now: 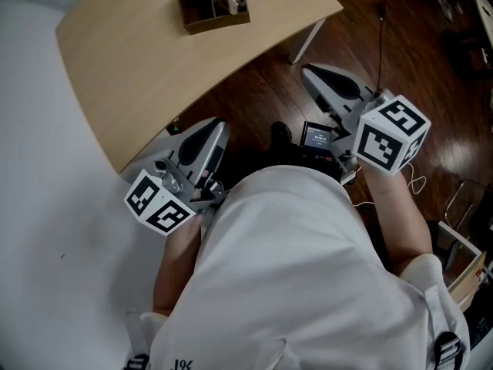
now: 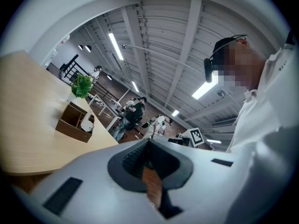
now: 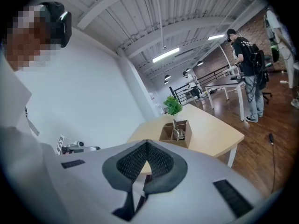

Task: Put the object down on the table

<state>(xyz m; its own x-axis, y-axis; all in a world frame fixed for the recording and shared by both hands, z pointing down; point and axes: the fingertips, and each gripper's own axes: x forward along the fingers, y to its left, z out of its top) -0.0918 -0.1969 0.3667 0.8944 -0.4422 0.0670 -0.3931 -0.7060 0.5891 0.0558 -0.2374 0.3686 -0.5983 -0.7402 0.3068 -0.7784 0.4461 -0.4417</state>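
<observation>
Head view shows left gripper [image 1: 216, 129] and right gripper [image 1: 312, 74] pressed together, empty, well apart from the box [image 1: 219, 20].

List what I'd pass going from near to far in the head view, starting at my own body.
White shirt → left gripper and right gripper, roughly level with each other → light wooden table → brown compartment box on the table's far part.

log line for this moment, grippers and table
left gripper: shut, empty | right gripper: shut, empty | both held short of table | box: on table
</observation>
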